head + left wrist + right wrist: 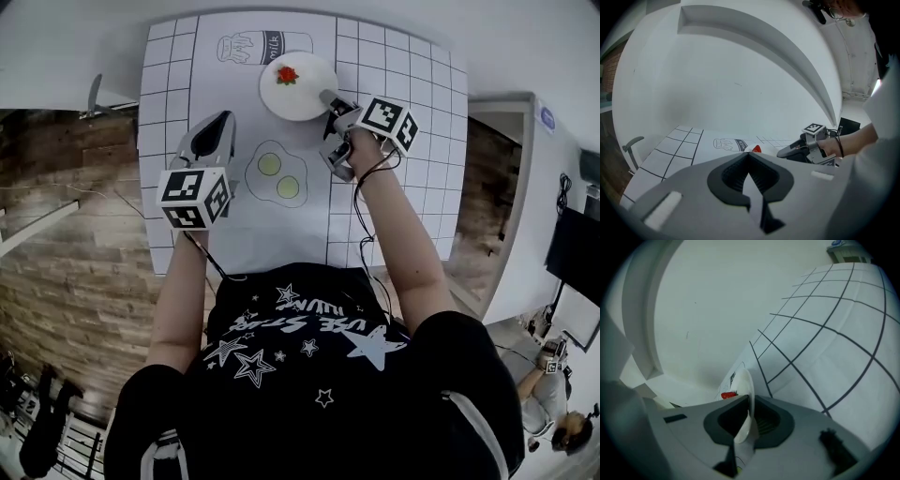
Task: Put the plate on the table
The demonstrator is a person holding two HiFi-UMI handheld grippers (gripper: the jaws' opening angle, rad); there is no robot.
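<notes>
- Plate [297,86]: round, face up, strawberry [287,75] on it, upper centre of the head view, over the gridded mat [169,94].
- Lower-right rim clamped between right gripper [330,101] jaws; seen edge-on, upright in that gripper's view.
- Left gripper [223,122]: jaws together on nothing, left of centre.

Your head camera looks steeply down past your chest [300,356], far enough off to take in the whole gridded desk [394,216]. The left claw [749,154] camera rides low, facing along the desk toward the white wall [740,84], and shares the right claw [782,152] with the head view. The right claw's camera seems rolled sideways, pressed close against the plate [746,380] rim.
</notes>
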